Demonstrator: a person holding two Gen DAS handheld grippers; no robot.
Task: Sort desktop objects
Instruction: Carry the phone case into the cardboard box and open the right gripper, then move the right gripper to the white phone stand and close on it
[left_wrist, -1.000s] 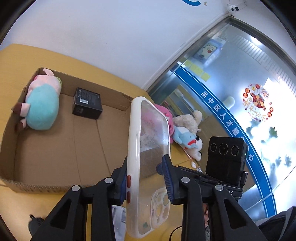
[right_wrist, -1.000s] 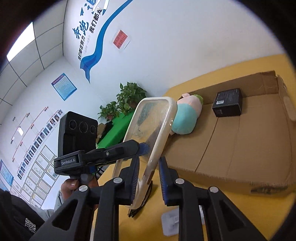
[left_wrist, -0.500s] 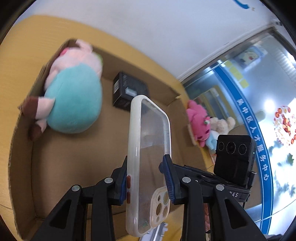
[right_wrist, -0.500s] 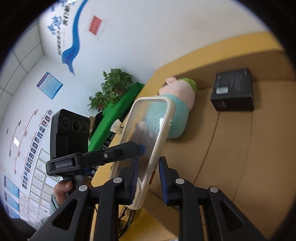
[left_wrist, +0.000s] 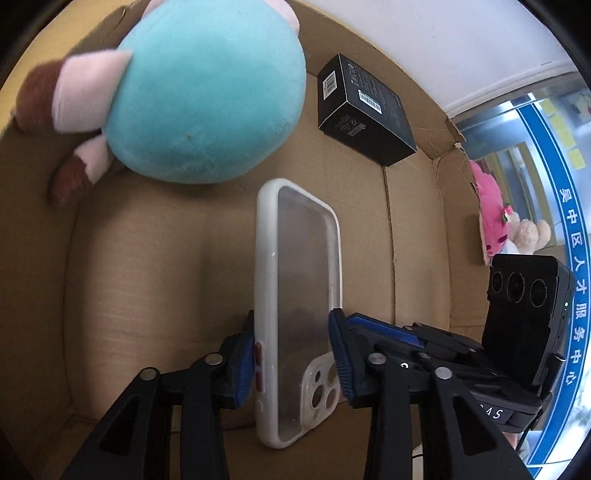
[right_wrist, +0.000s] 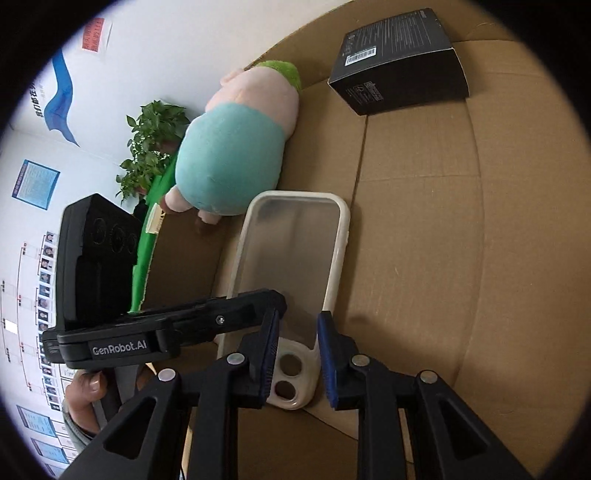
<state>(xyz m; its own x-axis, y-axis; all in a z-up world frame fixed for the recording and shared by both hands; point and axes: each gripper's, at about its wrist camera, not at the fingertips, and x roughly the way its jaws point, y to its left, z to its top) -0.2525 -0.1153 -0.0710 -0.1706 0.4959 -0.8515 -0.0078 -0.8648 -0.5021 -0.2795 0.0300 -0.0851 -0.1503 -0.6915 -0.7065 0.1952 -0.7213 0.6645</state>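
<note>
A clear phone case (left_wrist: 295, 277) with a white rim hangs low inside the cardboard box (left_wrist: 140, 277), camera cut-out end nearest me. My left gripper (left_wrist: 291, 354) has its blue pads against the case's two sides, and its jaws are opening. My right gripper (right_wrist: 295, 354) is shut on the case (right_wrist: 291, 258) near the camera cut-out. One of the right gripper's fingers (left_wrist: 384, 328) reaches the case from the right. One of the left gripper's fingers (right_wrist: 236, 306) crosses in from the left.
In the box lie a teal and pink plush pig (left_wrist: 207, 92) at the far left and a black carton (left_wrist: 365, 110) at the far wall. Bare box floor (right_wrist: 443, 221) spreads to the right. Plush toys (left_wrist: 491, 221) sit outside the box. A hand (right_wrist: 88, 387) holds the left gripper.
Both grippers came down together with the phone case, from above the box's near edge into the box. Both tilted further downward. The pig and black carton now look much closer.
</note>
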